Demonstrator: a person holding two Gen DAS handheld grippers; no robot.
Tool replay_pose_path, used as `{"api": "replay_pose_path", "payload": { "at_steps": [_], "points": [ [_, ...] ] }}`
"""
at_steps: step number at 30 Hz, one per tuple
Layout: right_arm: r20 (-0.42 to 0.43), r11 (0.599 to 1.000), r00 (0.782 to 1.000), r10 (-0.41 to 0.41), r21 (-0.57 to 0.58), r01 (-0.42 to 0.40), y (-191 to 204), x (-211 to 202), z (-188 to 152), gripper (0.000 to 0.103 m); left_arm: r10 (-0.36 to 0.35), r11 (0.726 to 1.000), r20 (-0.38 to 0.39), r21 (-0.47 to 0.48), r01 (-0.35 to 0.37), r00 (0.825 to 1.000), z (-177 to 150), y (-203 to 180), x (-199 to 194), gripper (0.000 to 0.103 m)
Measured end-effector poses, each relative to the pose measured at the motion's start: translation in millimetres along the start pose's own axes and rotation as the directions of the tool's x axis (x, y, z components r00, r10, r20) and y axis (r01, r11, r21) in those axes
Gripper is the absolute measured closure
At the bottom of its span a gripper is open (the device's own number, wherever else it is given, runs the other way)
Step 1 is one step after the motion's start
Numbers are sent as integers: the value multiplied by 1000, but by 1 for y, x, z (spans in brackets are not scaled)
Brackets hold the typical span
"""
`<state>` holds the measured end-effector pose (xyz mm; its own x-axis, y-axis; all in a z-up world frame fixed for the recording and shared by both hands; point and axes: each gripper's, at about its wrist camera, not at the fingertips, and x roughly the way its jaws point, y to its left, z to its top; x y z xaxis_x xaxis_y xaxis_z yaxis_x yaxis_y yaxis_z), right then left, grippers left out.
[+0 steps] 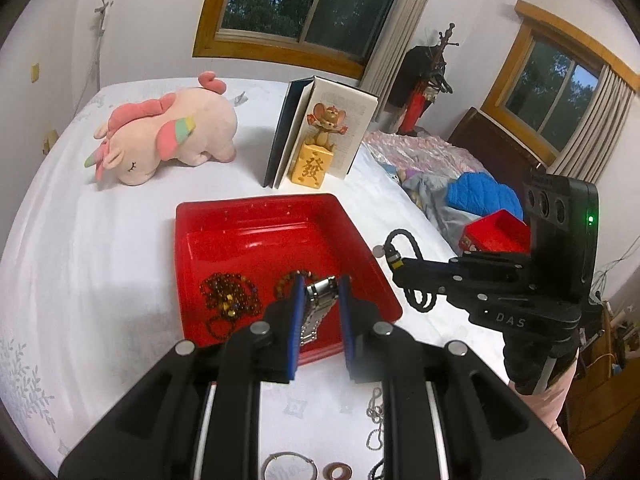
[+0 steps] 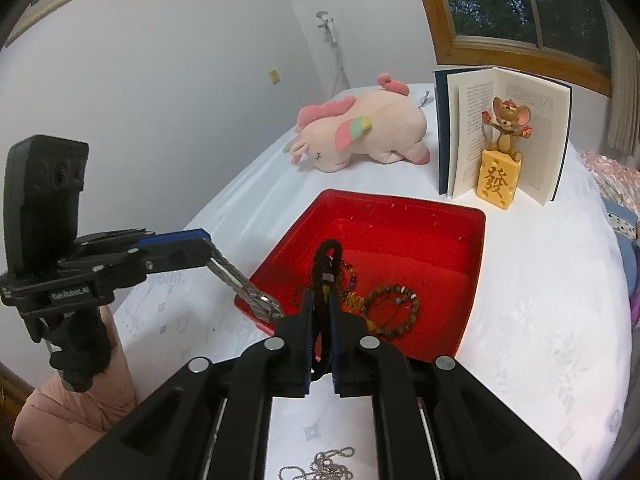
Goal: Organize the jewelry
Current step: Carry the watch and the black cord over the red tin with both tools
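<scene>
- White patterned bedding (image 1: pixel 100 264) covers the bed I work over, with wood-framed windows (image 1: pixel 304 4) at twelve o'clock in my left camera.
- My left gripper (image 1: pixel 320 292) is clenched on a silver link watch band (image 1: pixel 318 308), which hangs from the blue pads over the near edge of the red tray (image 1: pixel 280 216).
- Seen from my right camera, that band (image 2: pixel 244 288) slants down toward four o'clock, its lower end at the tray's (image 2: pixel 472 248) near-left rim; whether it touches the rim I cannot tell.
- My right gripper (image 2: pixel 322 312) is closed tight on a black braided cord (image 2: pixel 328 256), which loops up above the fingertips, over the tray.
- Inside the tray lie a dark beaded necklace (image 1: pixel 226 296) at eight o'clock of my left fingertips and a brown bead bracelet (image 2: pixel 394 312) at three o'clock of my right ones.
- On the bedding below my jaws lie a silver ball chain (image 2: pixel 320 466), a thin bangle (image 1: pixel 288 466) and a small brown ring (image 1: pixel 338 472).
- Beyond the tray, a pink unicorn plush (image 1: pixel 168 136) lies at eleven o'clock and an open book (image 1: pixel 320 132) stands at twelve, a mouse figurine (image 1: pixel 320 140) on a yellow block in front of it.
- A pink sleeve (image 2: pixel 76 412) shows under my left handle.
</scene>
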<state>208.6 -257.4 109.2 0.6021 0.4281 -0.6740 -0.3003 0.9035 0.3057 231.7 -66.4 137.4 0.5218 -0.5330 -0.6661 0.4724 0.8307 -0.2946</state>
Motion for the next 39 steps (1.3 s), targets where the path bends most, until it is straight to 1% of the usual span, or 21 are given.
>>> {"api": "replay_pose_path", "payload": {
  "at_steps": [13,27,30,39],
  "points": [
    [-11,998,999,-41,39,41,-23,17,13,96,13,999,-31,-37,-14,999,17,24,29,88],
    [-61,992,994,-96,79,101,-48,47,15,96,29,997,-89,-69,-35,996,22,48,64,87],
    [-73,988,990,-120,84,126,-53,54,16,96,29,997,-101,-74,-36,994,23,51,71,87],
    [-114,986,985,-131,88,142,-60,71,14,96,30,995,-145,-91,-44,989,22,64,94,87]
  ]
}}
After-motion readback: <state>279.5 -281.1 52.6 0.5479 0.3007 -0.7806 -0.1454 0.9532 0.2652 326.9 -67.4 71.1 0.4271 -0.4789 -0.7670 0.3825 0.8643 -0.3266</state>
